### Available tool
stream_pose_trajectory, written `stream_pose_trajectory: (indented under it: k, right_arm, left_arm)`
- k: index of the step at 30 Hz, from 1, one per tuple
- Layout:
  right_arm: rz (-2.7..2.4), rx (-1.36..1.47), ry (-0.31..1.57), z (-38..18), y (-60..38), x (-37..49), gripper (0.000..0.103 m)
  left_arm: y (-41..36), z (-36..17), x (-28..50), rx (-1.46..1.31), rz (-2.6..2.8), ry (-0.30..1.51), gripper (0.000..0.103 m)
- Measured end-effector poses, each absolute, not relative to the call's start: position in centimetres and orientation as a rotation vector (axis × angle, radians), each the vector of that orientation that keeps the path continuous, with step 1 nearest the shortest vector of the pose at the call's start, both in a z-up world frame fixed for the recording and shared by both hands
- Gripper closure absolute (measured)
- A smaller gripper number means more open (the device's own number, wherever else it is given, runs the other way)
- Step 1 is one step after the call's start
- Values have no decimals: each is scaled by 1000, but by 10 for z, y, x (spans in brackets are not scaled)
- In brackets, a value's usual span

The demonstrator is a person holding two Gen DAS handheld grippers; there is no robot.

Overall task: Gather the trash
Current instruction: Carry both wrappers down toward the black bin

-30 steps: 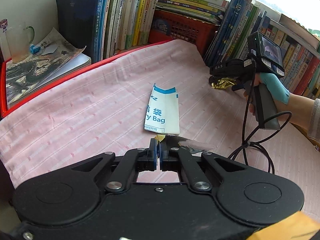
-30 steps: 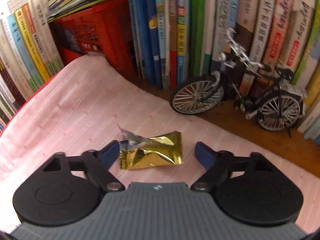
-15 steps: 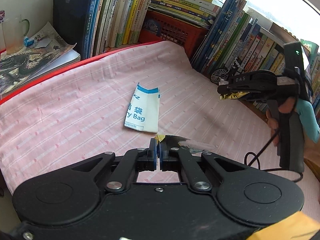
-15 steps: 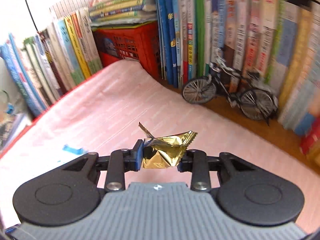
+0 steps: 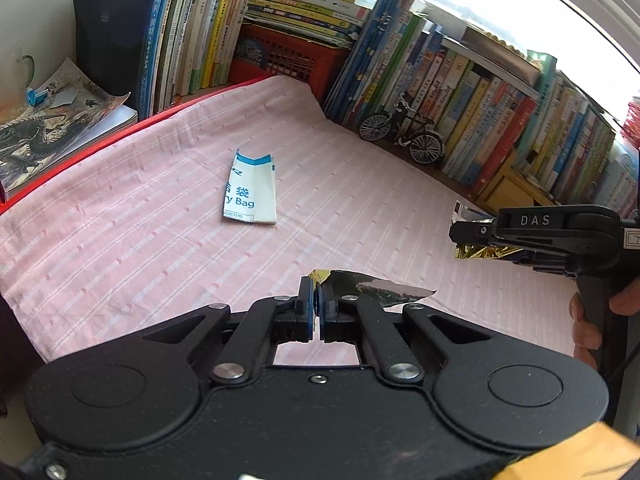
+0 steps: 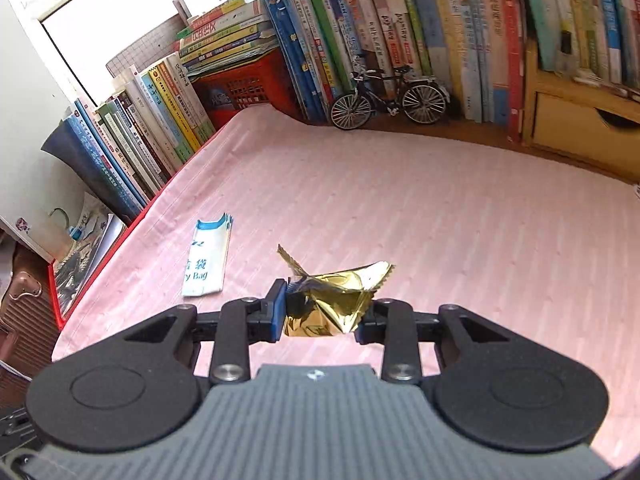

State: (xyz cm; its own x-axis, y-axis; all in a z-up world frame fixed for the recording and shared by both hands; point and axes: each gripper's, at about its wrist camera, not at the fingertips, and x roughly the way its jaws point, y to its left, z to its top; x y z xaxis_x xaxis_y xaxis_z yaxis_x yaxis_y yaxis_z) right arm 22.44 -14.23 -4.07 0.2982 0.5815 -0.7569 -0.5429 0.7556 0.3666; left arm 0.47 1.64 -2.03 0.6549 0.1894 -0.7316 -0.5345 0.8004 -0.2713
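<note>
Above the pink cloth (image 6: pixel 400 208), the right tool (image 6: pixel 322 314) now carries the gold wrapper (image 6: pixel 332 300) (lifted).

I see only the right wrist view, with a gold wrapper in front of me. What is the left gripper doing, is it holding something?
Observer: The left gripper is shut on a torn wrapper scrap, dark and shiny.
Operator: How does my gripper look from there?
Observer: The right gripper has just been closing its jaws; the gold wrapper is pinched between them, off the pink cloth, as far as I can tell.
Operator: Who holds it?
Observer: A hand wraps its handle.
</note>
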Motion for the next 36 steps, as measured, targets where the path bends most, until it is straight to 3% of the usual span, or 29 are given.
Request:
stream_pose_trajectory:
  k: [17,26,36]
  right_arm:
    - [680,68,1042,6,-209,20,65]
    - [710,-3,1109,-12,-207,-63,65]
    - [709,-66,1221,-53,-198,-105,65]
  left_arm:
    - [-26,23,-160,-461,337,770,100]
    - [-32,-4,-233,-506,343,858,100]
    - [-35,-43,-261,-535,353,940,100]
